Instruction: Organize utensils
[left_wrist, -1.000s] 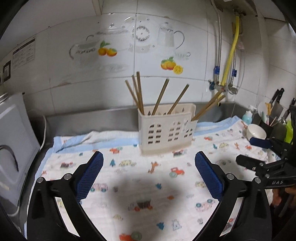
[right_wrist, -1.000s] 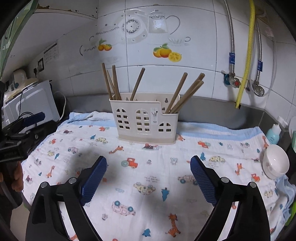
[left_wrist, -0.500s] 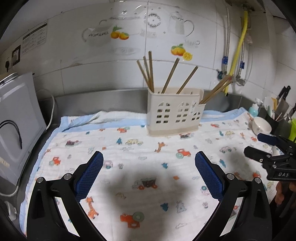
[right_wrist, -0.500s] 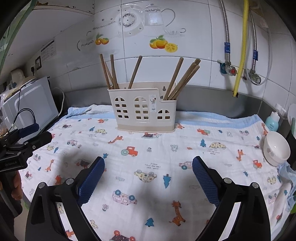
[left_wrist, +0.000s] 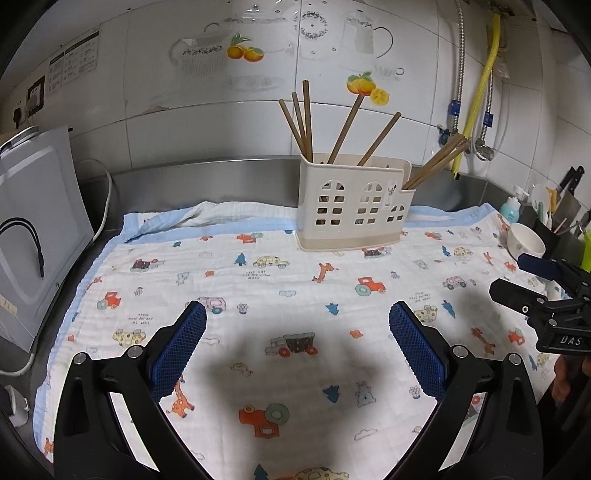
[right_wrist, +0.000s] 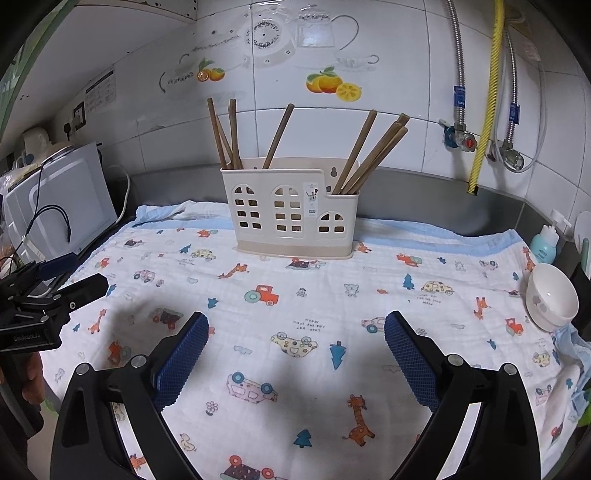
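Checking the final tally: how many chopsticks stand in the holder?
8 chopsticks in the holder: three at the left end, one centre-left, four in the right compartment; overlaps may hide more.

Holder (left_wrist: 354, 210): cream, window cut-outs
Chopsticks (left_wrist: 341, 129): brown
Cloth (left_wrist: 258, 295): white, cartoon cars, giraffes, trees; pale blue border
Gripper pads (left_wrist: 177, 350): blue mesh texture
Bowl (right_wrist: 550, 299): white

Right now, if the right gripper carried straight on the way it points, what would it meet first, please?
Probably the cream utensil holder with its chopsticks; the right gripper is open above bare printed cloth. Depth is hard to judge.
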